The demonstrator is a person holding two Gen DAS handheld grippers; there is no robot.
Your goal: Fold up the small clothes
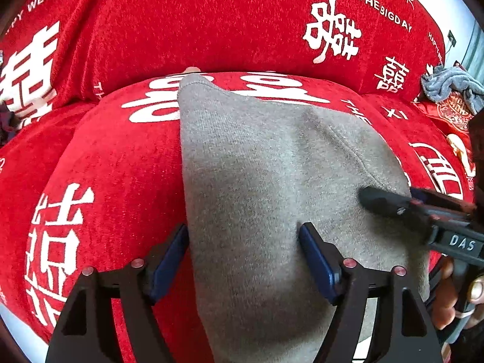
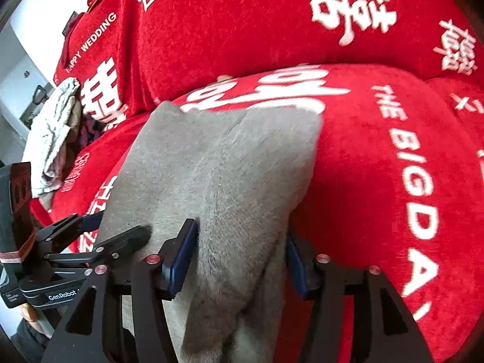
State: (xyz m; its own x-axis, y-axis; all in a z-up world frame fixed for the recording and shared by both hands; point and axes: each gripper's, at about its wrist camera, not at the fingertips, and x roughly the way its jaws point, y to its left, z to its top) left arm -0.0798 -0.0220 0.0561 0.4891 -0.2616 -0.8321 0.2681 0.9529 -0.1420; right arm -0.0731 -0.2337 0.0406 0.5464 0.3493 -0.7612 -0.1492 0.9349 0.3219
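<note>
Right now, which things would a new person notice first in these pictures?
First, the grey knitted garment lying in the middle, on a bright red sofa cover with big white characters. Then the left gripper and right gripper, both open, each astride the garment's near end.

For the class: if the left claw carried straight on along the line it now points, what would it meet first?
Most likely the grey garment, which already lies between the left claw's open fingers and spreads ahead of them over the red sofa cover. Depth is hard to judge here.
</note>
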